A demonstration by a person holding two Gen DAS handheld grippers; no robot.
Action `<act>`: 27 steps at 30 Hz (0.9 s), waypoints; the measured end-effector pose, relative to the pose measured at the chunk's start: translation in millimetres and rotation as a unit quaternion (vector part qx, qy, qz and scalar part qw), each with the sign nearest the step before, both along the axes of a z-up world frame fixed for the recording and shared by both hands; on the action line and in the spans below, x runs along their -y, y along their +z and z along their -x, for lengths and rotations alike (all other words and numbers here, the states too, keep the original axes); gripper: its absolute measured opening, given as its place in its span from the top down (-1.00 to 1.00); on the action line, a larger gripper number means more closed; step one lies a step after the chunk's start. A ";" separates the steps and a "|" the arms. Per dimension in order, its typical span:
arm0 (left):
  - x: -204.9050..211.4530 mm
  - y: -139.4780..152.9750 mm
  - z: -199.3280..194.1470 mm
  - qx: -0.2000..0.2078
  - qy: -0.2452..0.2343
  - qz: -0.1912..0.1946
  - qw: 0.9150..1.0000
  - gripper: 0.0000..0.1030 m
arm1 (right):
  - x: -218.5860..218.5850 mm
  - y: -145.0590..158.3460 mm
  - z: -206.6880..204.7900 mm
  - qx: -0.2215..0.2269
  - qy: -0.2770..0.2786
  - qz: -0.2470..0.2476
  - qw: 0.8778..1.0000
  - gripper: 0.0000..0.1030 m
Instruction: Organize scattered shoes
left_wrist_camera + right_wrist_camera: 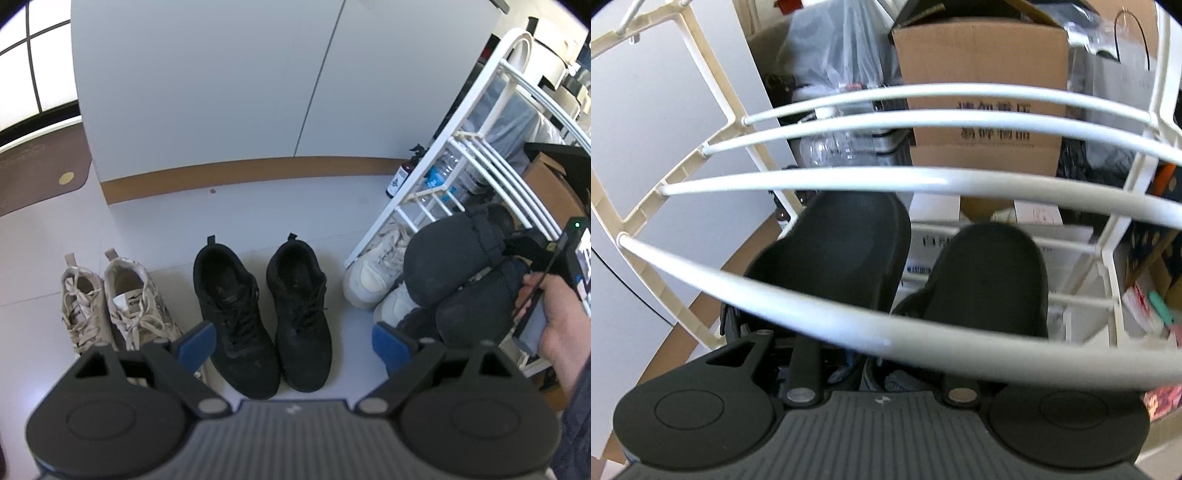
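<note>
Black sneakers (pixel 260 314), white rack (pixel 480 173)

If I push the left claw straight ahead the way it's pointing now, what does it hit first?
Most likely the pair of black sneakers on the floor: they lie between the left claw's open blue fingertips in its own view. Nothing shows in front of them, though depth is hard to judge.

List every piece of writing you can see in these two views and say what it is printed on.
Cardboard box: two rows of dark Chinese characters, too blurred to read.
Beige sneaker tongue tag: dark logo with letters, too small to read.
Dark spray bottle label: a small mark, unreadable.
White boxes behind the shoe rack: faint print, unreadable.
</note>
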State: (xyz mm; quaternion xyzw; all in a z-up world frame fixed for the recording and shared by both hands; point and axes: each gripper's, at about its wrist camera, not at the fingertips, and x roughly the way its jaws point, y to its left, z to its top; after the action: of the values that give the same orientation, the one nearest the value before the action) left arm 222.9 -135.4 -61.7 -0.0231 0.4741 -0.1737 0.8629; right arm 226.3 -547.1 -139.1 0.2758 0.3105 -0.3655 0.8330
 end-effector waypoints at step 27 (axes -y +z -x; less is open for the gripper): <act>4.5 3.4 8.7 0.005 0.005 -0.012 1.000 -0.81 | -15.7 34.4 42.1 -0.003 0.026 -0.053 0.998 -0.68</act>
State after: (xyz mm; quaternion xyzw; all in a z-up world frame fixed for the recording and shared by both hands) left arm 214.2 -139.9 -58.3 -0.0141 0.4716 -0.1635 0.8664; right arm 184.2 -531.4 -104.7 0.3105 0.3387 -0.3279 0.8254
